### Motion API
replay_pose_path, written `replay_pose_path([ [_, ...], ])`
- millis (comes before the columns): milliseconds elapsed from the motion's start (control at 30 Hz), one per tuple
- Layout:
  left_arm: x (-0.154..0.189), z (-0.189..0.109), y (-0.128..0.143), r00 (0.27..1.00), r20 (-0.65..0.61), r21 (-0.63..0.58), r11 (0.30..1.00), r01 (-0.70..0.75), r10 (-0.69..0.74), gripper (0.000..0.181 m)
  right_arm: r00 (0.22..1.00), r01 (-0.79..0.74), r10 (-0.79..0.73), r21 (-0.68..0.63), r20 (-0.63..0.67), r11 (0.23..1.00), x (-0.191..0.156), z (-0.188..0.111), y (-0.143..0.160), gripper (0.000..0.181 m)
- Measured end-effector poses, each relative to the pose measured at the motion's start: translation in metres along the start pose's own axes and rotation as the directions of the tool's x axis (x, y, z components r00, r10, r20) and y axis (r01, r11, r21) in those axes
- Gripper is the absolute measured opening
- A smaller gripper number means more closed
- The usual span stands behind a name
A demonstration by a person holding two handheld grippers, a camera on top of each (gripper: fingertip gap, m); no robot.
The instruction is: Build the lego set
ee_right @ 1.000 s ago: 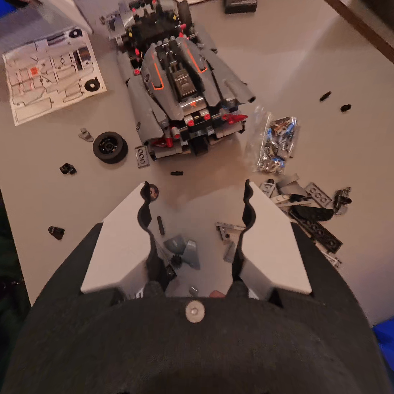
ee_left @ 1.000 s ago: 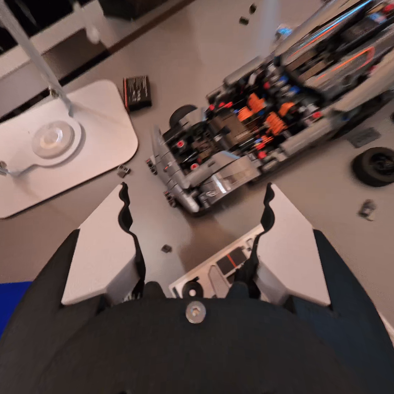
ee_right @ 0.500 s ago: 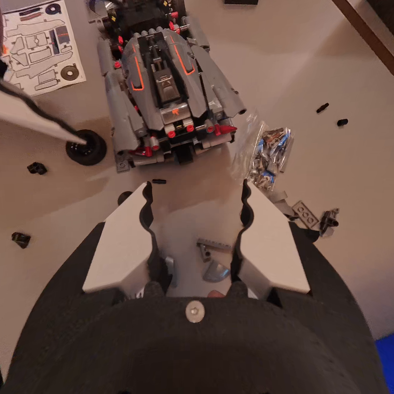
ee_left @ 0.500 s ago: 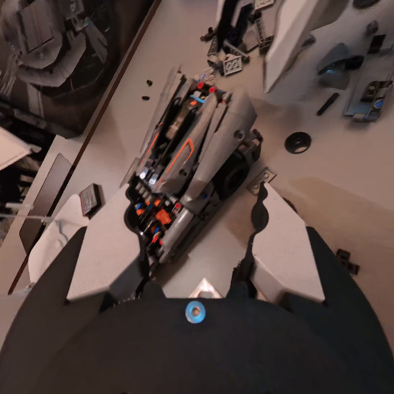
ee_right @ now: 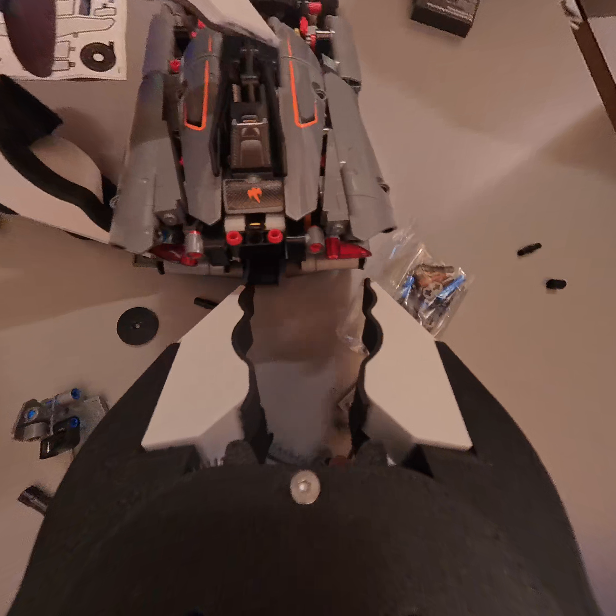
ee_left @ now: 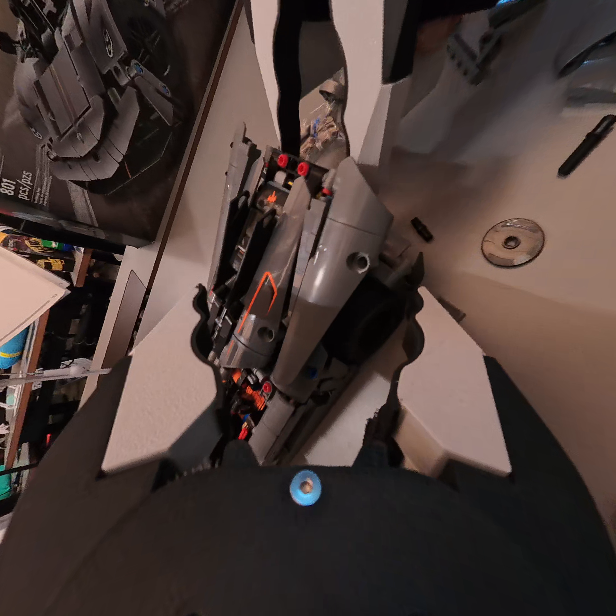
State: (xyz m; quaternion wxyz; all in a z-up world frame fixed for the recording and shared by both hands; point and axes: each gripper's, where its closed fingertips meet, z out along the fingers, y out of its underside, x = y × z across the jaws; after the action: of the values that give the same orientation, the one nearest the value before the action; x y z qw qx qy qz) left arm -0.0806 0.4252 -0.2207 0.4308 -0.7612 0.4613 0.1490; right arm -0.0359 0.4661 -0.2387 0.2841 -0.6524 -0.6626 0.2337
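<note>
Straddling the grey lego car [ee_left: 300, 283] with my left gripper [ee_left: 306, 293] spread wide, I hold my right gripper [ee_right: 305, 290] wide, empty, just behind its tail.

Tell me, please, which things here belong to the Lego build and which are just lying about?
Belonging:
- grey car model
- bag of small parts
- black disc
- sticker sheet
- loose black pins
- set box

Lying about:
- small black box
- shelf clutter

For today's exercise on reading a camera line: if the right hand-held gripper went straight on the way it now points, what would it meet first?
Most likely the rear of the grey brick-built car with orange stripes: its black centre block sits just beyond the open right hand-held gripper, nearer the left fingertip. Only bare beige table lies between, though depth is uncertain.
</note>
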Motion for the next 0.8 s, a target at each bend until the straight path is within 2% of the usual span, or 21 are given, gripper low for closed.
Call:
replay_pose_path([
  [167,0.002,0.004,-0.004,1.000,-0.012,0.003,1.000,0.022,-0.022,0.117,0.999,0.032,-0.033,0.033,0.041,0.999,-0.005,0.003,-0.002,0.067],
  [400,0.001,0.000,-0.002,0.999,-0.027,-0.007,0.999,0.043,-0.043,0.114,0.998,0.053,-0.052,-0.023,0.017,0.998,-0.005,0.008,0.004,0.067],
  [500,-0.003,-0.011,-0.003,0.999,-0.020,0.026,0.999,0.033,-0.033,0.114,0.999,0.039,-0.039,0.006,0.018,0.999,-0.004,-0.001,0.002,0.066],
  [600,-0.010,-0.026,-0.001,0.998,-0.017,0.043,0.997,0.056,-0.055,0.113,1.000,0.019,-0.019,-0.041,-0.009,0.999,0.003,-0.004,0.015,0.066],
  [800,-0.028,-0.054,0.028,0.995,0.052,0.019,0.996,0.090,-0.091,0.108,0.994,-0.049,0.039,-0.099,-0.106,0.994,0.027,-0.009,0.039,0.059],
])
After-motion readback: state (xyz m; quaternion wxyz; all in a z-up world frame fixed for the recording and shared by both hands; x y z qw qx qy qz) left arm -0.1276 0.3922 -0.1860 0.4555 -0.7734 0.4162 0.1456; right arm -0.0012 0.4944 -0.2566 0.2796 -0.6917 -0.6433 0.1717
